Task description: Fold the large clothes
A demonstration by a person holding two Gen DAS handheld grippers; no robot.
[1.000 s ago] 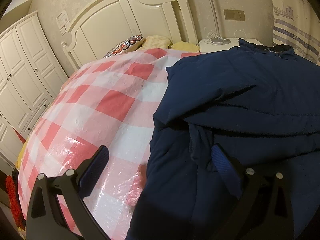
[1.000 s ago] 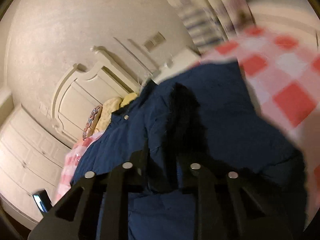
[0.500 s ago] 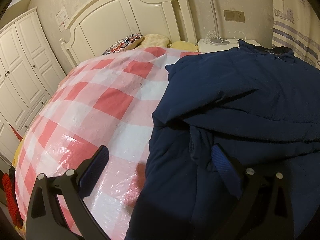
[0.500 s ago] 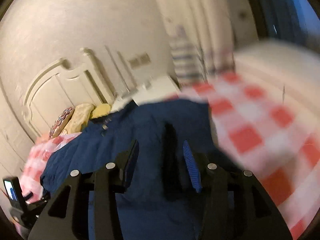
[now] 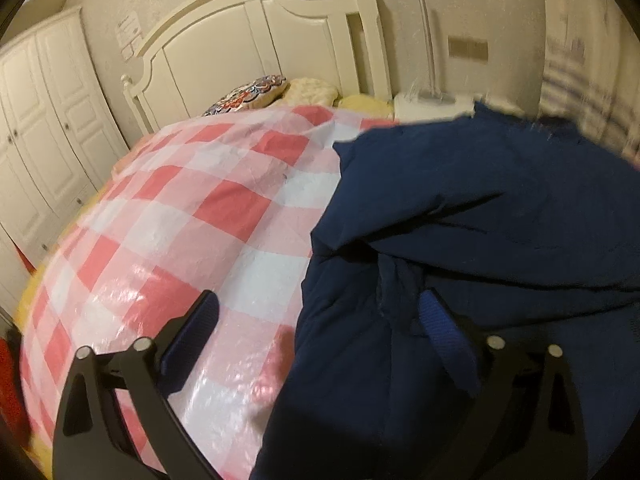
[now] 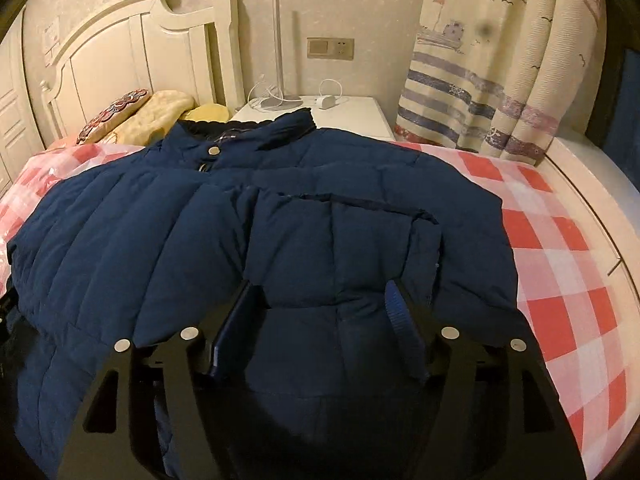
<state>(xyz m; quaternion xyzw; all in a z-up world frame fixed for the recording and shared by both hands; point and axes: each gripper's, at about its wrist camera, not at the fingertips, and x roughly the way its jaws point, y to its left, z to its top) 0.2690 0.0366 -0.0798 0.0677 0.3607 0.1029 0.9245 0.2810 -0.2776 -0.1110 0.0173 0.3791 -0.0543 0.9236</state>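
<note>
One dark navy quilted puffer jacket (image 6: 304, 216) lies spread on the bed, filling the centre and left of the right wrist view; its stand-up collar with one visible silver snap button (image 6: 213, 151) sits at the upper middle, toward the headboard. One sleeve is folded across the front, its cuff edge lying across the middle of the frame. In the left wrist view the same jacket (image 5: 488, 240) takes up the right half, its left edge bunched in thick folds.

The right gripper (image 6: 320, 312) sits at the bottom centre with its two blue-padded fingers (image 6: 398, 308) spread wide, bracketing a puffed section of the jacket; whether the pads actually touch the fabric is hard to tell. The left gripper (image 5: 320, 316) is at the bottom of its frame, jaws wide apart and holding nothing: one finger stands over the bed cover, the other over the jacket's edge.

Beneath the jacket is one red, pink and white checked bed cover with a glossy plastic sheen (image 5: 192, 216), showing at the left of the left view and at the right of the right view. Three pillows lie at the upper left of the right view: one with a red and blue pattern (image 6: 114, 114), one pale cream (image 6: 160, 114), one yellow (image 6: 208, 113). Behind them stands one cream panelled wooden headboard (image 6: 132, 56). One white bedside cabinet (image 6: 352, 114) holds one slim white lamp (image 6: 277, 48) and cables. One striped nautical curtain (image 6: 500, 64) hangs at the upper right. One white panelled wardrobe (image 5: 44, 120) fills the left edge of the left view.
</note>
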